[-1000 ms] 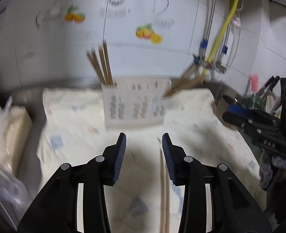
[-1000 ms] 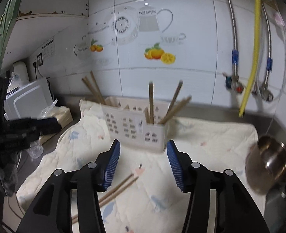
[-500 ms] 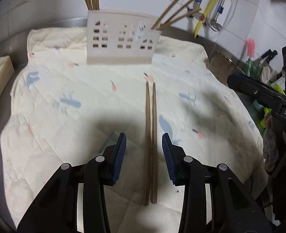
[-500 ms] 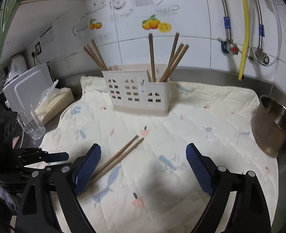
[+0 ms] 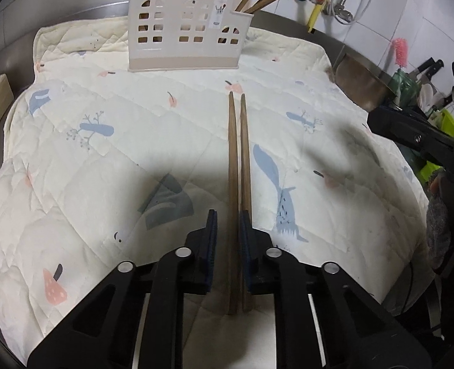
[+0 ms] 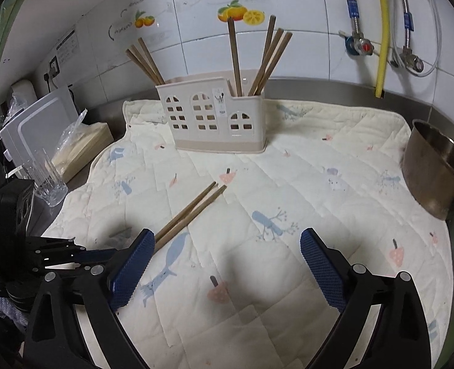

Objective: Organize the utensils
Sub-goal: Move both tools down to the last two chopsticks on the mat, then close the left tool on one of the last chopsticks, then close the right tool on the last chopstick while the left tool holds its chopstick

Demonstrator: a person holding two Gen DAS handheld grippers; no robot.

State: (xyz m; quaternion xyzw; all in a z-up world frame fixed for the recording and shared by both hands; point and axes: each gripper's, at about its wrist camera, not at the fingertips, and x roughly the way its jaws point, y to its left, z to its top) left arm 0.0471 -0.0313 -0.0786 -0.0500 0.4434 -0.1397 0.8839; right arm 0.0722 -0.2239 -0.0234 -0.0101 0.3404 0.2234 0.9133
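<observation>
Two wooden chopsticks (image 5: 238,160) lie side by side on a cream quilted cloth (image 5: 103,166), tips pointing at the holder. My left gripper (image 5: 228,224) straddles their thick ends, jaws closing in; the right pad touches a stick, a small gap remains at the left pad. A cream house-shaped utensil holder (image 5: 183,30) at the back holds several chopsticks. In the right wrist view the pair (image 6: 193,212) lies left of centre, the holder (image 6: 214,117) stands behind. My right gripper (image 6: 223,264) is wide open and empty above the cloth.
A steel bowl (image 6: 439,166) sits at the cloth's right edge. A drinking glass (image 6: 46,181), a wrapped wooden block (image 6: 82,147) and a white appliance (image 6: 36,126) stand to the left. Pipes and a yellow hose (image 6: 382,30) run down the tiled wall.
My left gripper has dropped low over the chopsticks' thick ends and its jaws have narrowed around them. My right gripper opened wide and drew back.
</observation>
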